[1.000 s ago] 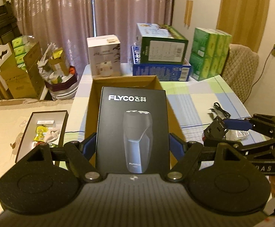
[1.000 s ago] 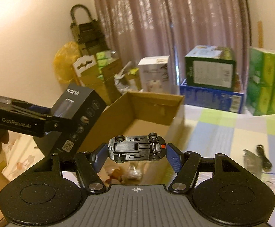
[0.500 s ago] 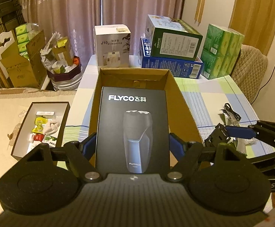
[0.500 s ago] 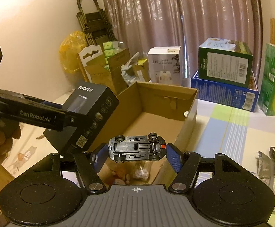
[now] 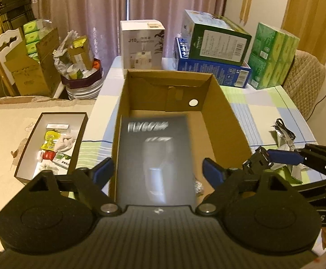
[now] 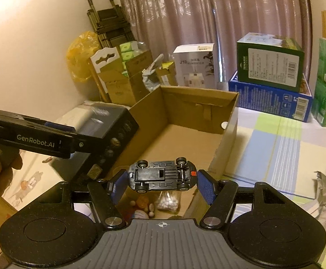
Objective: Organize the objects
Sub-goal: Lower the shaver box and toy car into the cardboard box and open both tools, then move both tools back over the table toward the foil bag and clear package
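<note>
Two tools over the open cardboard box (image 5: 228,121): left tool (image 5: 158,170) has its pads spread clear of the blurred black shaver box (image 5: 156,157); the grip is uncertain. Right tool (image 6: 161,182) clamps a toy car (image 6: 160,176), underside up. Shells (image 6: 144,206) lie inside. Stacked cartons (image 5: 214,51) crowd the tabletop (image 5: 268,103) behind; cable (image 5: 285,129) right.

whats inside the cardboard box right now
In the cardboard box: a small bag of white beads and some shells or pebbles at the near end, bare floor farther back. The toy car and the right gripper cover part of that near end.
</note>
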